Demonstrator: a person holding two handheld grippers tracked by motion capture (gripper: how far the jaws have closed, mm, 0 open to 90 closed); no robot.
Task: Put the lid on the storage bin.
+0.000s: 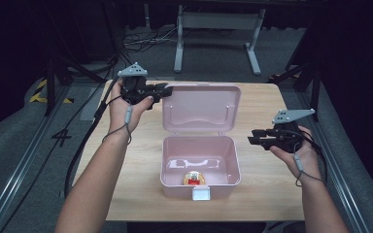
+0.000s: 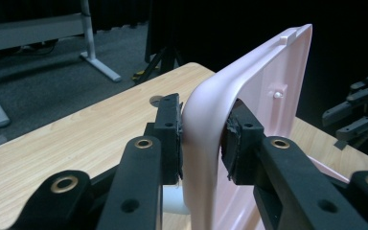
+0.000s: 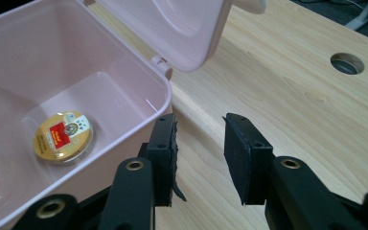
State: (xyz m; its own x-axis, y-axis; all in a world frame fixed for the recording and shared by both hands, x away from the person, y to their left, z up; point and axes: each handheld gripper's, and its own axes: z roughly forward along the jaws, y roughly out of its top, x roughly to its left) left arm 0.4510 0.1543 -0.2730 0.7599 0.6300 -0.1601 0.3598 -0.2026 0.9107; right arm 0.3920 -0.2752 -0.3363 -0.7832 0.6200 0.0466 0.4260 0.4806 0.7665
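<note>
A pink plastic box [image 1: 170, 165] stands open in the middle of the wooden table, its lid [image 1: 201, 108] raised behind it. A small round gold tin [image 1: 194, 178] with a red label lies on the box floor near the front; the right gripper view also has the tin [image 3: 63, 136] in it. My left gripper [image 1: 164, 91] is shut on the lid's left edge [image 2: 203, 139], one pad on each face. My right gripper [image 1: 253, 138] hovers open just right of the box, nothing between its fingers [image 3: 247, 153].
The wooden table [image 1: 267, 194] has bare surface left and right of the box, and a round cable hole [image 3: 347, 63] in it. A white latch [image 1: 203, 193] sticks out at the box front. Beyond the table are cables and grey desk legs [image 1: 178, 43].
</note>
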